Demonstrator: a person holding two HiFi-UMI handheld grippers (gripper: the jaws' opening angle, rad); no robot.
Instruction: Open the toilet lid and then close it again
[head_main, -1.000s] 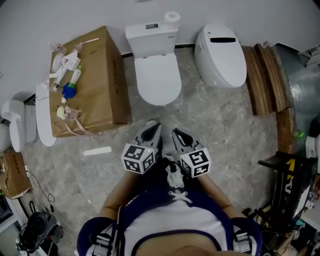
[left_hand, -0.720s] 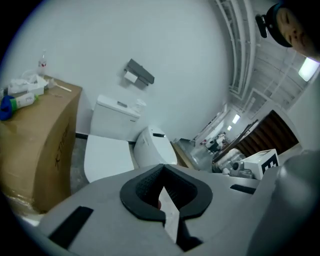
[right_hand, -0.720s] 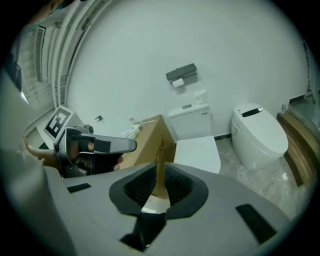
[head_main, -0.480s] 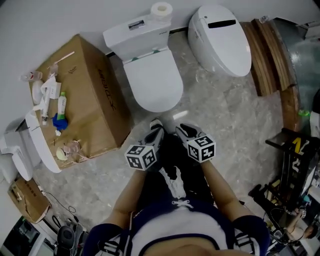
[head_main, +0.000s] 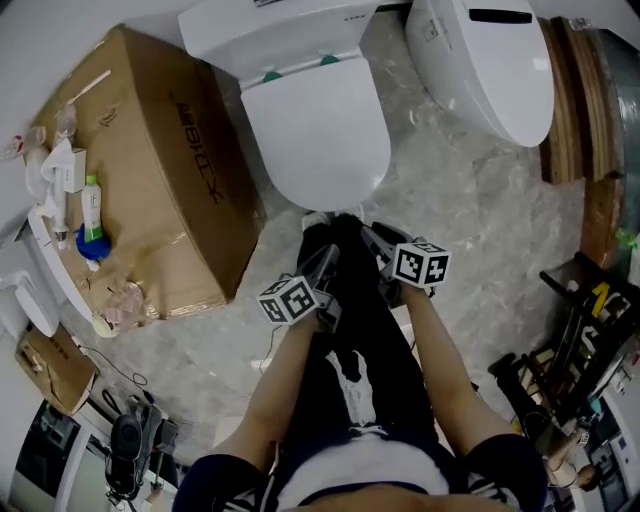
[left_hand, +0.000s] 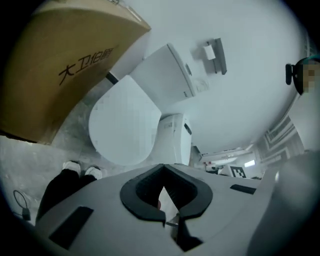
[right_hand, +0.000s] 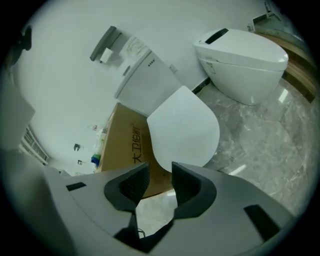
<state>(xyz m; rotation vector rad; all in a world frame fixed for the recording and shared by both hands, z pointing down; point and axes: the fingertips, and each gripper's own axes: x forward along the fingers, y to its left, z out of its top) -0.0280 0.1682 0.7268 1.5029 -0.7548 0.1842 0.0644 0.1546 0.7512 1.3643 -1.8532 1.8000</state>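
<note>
The white toilet stands against the wall with its lid (head_main: 315, 130) down over the bowl and its tank (head_main: 270, 25) behind. The lid also shows in the left gripper view (left_hand: 122, 125) and the right gripper view (right_hand: 185, 127). Both grippers hang low over the person's legs, just short of the bowl's front rim and pointing at it. My left gripper (head_main: 325, 265) is shut and empty, its tips meeting (left_hand: 162, 167). My right gripper (head_main: 380, 242) has just been opening; its jaws stand apart (right_hand: 160, 172) with nothing between them. Neither touches the lid.
A second white toilet (head_main: 490, 60) sits to the right, with wooden boards (head_main: 570, 100) beyond it. A large cardboard box (head_main: 150, 170) carrying bottles and small items stands close on the left. The person's shoes (head_main: 315, 222) are at the bowl's foot on the marble floor (head_main: 470, 220).
Both grippers have dropped and moved in toward the toilet's front. The right jaws have gone from shut to apart. The toilet now fills more of the head view.
</note>
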